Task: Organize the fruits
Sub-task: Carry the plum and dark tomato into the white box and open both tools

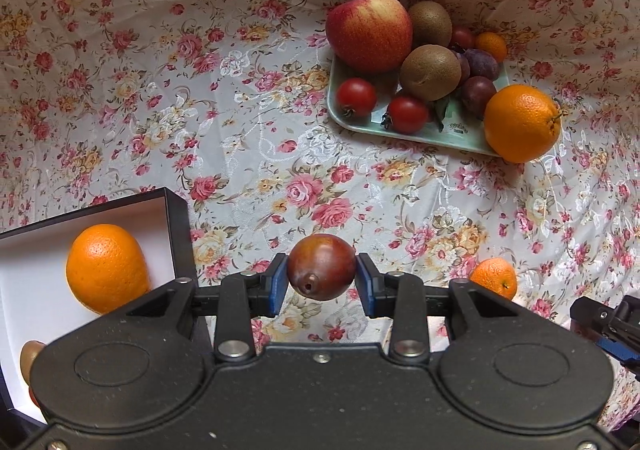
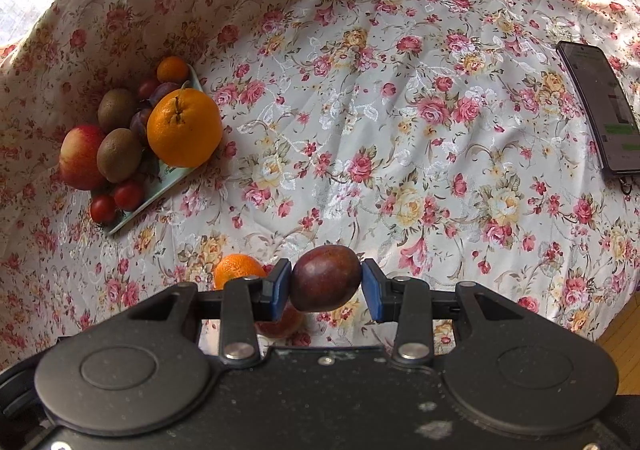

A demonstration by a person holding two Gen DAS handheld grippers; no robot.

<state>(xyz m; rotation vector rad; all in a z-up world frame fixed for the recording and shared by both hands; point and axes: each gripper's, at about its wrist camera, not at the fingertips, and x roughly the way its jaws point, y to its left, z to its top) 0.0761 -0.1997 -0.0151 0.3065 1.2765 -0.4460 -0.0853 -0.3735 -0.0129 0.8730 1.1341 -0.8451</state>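
My left gripper [image 1: 321, 281] is shut on a dark red plum [image 1: 320, 264], held above the floral cloth just right of a black box [image 1: 178, 217] with a white inside. An orange [image 1: 106, 268] and a kiwi [image 1: 31, 358] lie in that box. My right gripper [image 2: 326, 286] is shut on another dark plum [image 2: 325, 277]; part of this gripper shows at the left wrist view's right edge [image 1: 608, 326]. A green tray [image 1: 424, 131] holds an apple [image 1: 369, 31], kiwis, cherry tomatoes, plums, a small mandarin and a large orange [image 1: 522, 122]. The same tray [image 2: 160, 191] shows at the left in the right wrist view.
A loose mandarin [image 1: 494, 277] lies on the cloth between the grippers, and the mandarin [image 2: 238, 268] shows again with a reddish fruit [image 2: 280, 324] partly hidden under my right gripper. A phone [image 2: 600, 109] rests at the far right. The floral cloth [image 2: 400, 129] is wrinkled.
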